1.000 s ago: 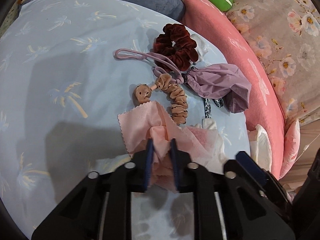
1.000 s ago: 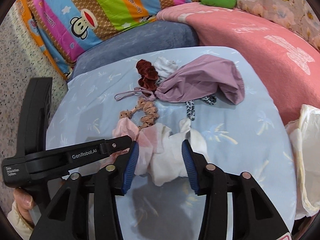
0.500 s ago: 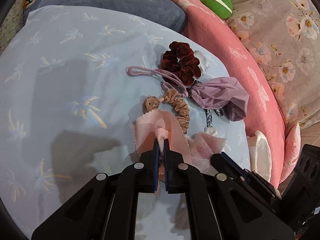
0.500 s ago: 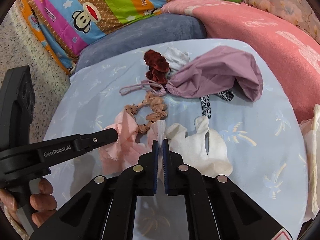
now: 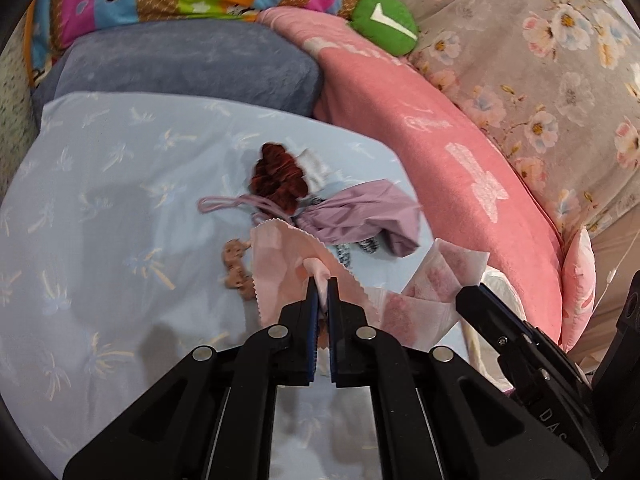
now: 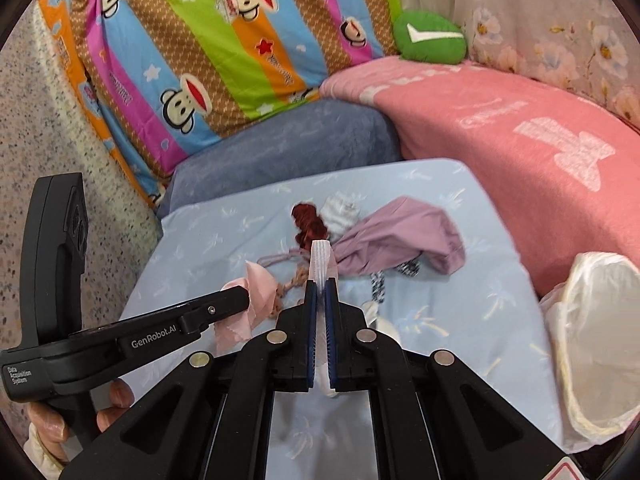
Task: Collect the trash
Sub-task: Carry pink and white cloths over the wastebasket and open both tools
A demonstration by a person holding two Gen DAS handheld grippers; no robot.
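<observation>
Left tool (image 5: 323,280) pinches pink cloth (image 5: 280,264); right tool (image 6: 320,284) pinches white tissue (image 6: 320,258).

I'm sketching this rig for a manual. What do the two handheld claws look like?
Both are matte black plastic with silver round screws and two blue-padded fingers. The left claw shows white "GenRobot.AI" and "Data Acquisition System" lettering in the right wrist view; the right claw has a red-and-white warning sticker.
</observation>
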